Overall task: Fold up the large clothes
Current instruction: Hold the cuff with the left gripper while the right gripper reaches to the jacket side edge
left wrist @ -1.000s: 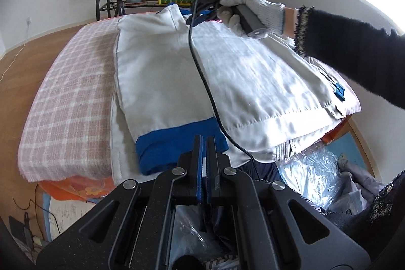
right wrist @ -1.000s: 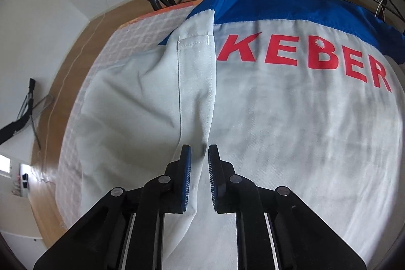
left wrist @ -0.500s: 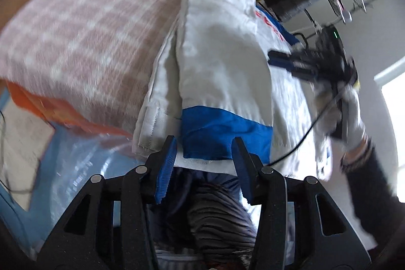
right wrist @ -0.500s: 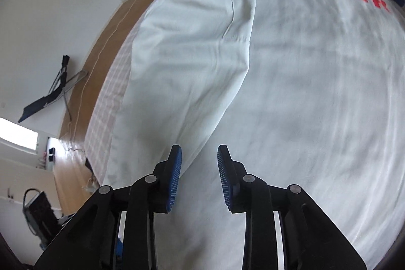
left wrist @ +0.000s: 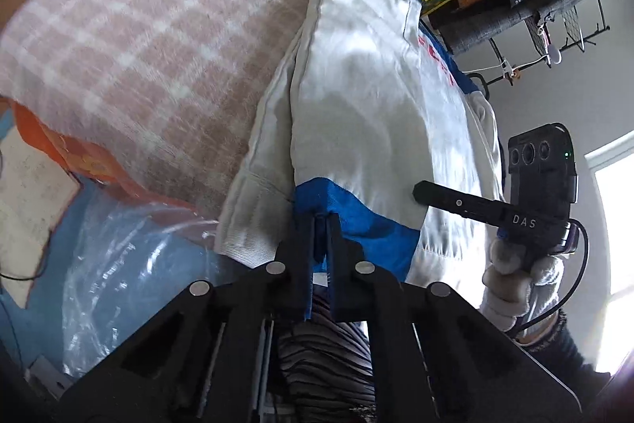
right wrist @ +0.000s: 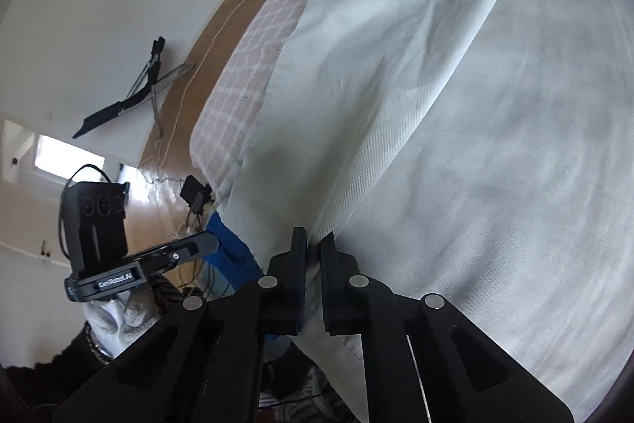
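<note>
Left gripper and right gripper, jaws apparently clamped on the garment's near hem; it stretches away lengthwise.

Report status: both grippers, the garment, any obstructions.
Left gripper shut on the blue hem band. Right gripper shut on the white jacket's near edge. Jacket flat on the checked blanket, sleeve folded in. Nothing blocking.

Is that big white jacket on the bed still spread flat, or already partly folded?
Partly folded: on the white jacket one side panel lies doubled over the body, its edge a raised crease.
</note>
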The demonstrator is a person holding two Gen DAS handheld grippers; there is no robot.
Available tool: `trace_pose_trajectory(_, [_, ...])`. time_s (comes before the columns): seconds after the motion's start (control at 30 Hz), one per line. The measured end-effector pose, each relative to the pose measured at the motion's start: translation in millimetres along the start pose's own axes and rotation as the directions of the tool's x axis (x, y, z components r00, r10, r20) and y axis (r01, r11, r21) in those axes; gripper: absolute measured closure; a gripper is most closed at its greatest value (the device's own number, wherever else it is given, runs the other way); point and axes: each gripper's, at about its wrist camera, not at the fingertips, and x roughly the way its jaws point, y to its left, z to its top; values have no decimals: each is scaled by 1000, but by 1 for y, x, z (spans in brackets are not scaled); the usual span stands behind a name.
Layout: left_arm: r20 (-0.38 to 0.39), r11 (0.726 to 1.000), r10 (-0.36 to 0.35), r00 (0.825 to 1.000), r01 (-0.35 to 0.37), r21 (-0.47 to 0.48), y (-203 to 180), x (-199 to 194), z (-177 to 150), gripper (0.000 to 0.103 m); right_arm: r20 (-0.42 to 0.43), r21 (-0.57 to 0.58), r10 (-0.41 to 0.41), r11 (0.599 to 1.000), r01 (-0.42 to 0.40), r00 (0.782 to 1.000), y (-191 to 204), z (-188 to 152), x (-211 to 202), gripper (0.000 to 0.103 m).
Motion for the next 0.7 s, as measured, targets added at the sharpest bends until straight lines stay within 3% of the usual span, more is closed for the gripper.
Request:
trace_pose_trajectory(0.13, [56, 993, 99, 994, -102, 61, -3, -22, -5, 101, -3, -40, 38, 998, -38, 999, 21, -5, 5, 100])
trace_pose_trajectory(0.23, [47, 986, 149, 988, -152, 65, 6, -18, -9, 101, -40, -110, -40, 993, 35, 998, 32, -10, 25, 100])
trace_pose_trajectory(0.33, [12, 985, 157, 988, -157, 77, 6, -5, -12, 101, -60, -86, -88, 993, 83, 994, 25, -6, 40, 100])
trace_pose_trajectory(0.6, [40, 964, 197, 980, -201, 176, -8, 3, -15, 100, -35, -51, -112, 993, 110, 993, 17, -9, 27, 100])
trace_pose_trajectory(0.63, [42, 960, 207, 977, -211, 183, -8, 3, -15, 100, -46, -54, -110, 993, 108, 993, 16, -10, 27, 97])
trace_pose_trajectory(0.7, [47, 964, 203, 978, -208, 168, -5, -2, -16, 92, -76, -75, -124, 990, 118, 989, 18, -11, 21, 92])
